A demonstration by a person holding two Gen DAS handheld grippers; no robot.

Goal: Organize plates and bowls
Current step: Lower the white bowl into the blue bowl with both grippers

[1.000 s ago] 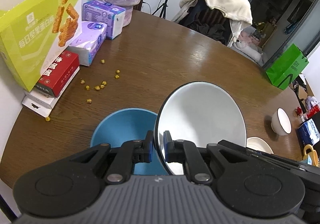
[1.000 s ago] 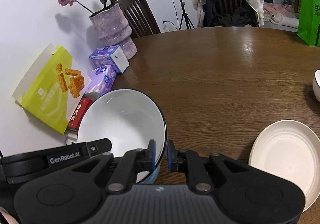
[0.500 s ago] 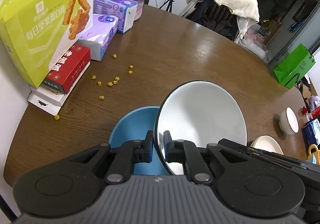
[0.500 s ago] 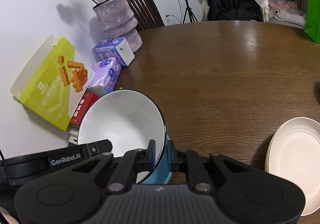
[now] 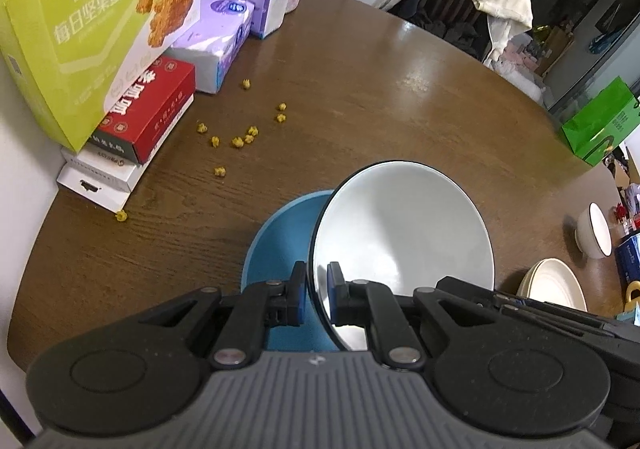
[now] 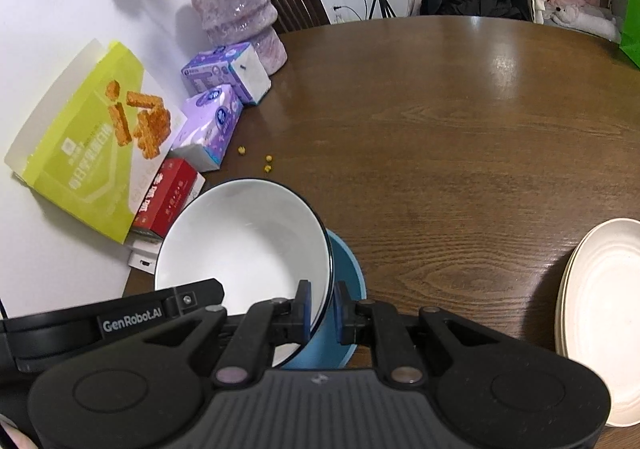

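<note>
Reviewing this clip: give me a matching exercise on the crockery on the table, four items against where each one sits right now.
Items
1. white bowl
2. blue bowl
3. cream plates
4. small white bowl

Places
A. stacked on the table, right of the grippers
B. under the held bowl
C. alone near the table's far right edge
D. rim pinched by the left gripper and the right gripper

Pairs: 1-D, 2-B, 3-A, 4-C
</note>
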